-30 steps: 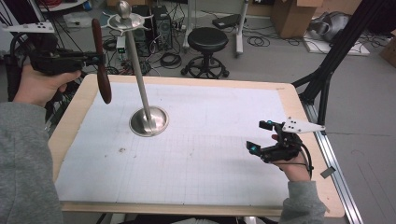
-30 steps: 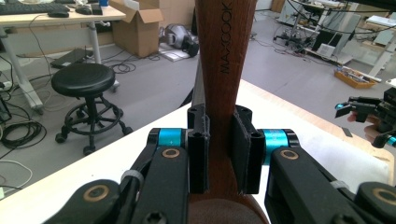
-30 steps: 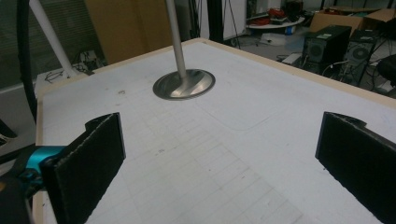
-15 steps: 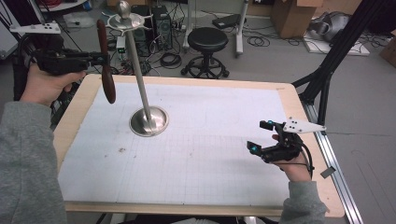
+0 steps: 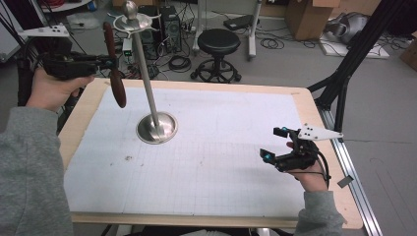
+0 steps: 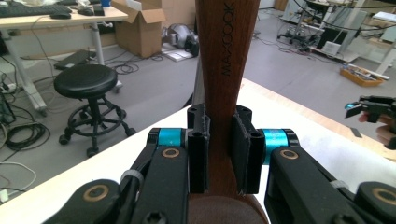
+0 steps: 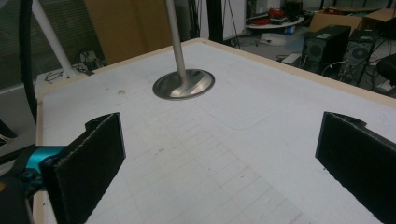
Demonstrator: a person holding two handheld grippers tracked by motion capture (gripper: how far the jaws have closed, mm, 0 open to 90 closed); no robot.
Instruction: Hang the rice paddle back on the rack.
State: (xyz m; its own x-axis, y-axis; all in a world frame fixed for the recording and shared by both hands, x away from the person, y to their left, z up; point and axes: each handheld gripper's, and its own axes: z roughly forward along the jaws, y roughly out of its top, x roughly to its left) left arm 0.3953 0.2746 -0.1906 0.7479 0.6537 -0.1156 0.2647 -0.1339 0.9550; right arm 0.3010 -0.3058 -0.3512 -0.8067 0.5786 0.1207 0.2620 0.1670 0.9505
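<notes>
Because the worktop (image 5: 206,162) is bare apart from the steel stand (image 5: 156,127) at about ten o'clock, its pole and hooked top rising clear, I judge that stand to be where things get hung. My left tool (image 5: 101,61) is clamped on a brown wooden utensil (image 5: 114,64) stamped MAXCOOK, held upright in the air just beside the pole at nine o'clock, probably for hooking. My right tool (image 5: 273,142), jaws wide and holding nothing, rests at four o'clock, well apart.
</notes>
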